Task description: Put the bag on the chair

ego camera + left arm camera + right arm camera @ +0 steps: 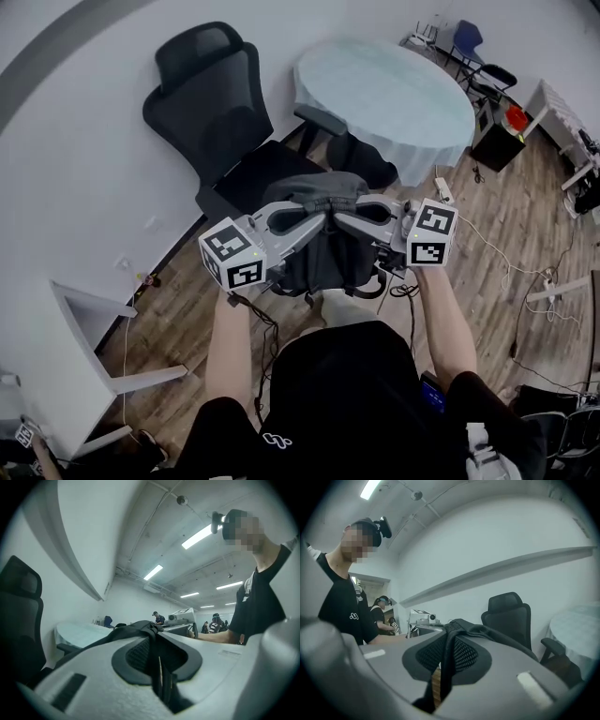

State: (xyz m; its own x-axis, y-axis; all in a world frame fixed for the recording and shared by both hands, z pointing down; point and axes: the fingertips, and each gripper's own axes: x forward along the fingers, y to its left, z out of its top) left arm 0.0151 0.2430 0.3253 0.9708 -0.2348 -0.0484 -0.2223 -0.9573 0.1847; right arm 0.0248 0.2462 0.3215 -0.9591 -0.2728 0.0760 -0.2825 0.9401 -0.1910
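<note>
Lift stage complete; placement outstanding. The left tool (314, 217) and the right tool (345, 218) are each clamped almost fully closed on a fold of strap at the top of the bag (323, 262). The bag hangs between them at the near edge of the chair (267, 173) (apparently not yet resting on it). Remaining: carry farther, lower, release.

Left gripper (156, 638) clamped on bag strap (132, 629), chair (19, 620) left

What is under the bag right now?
Wood floor shows around the hanging bag, with the chair seat just beyond its far edge. What lies directly beneath is covered by the bag itself.
</note>
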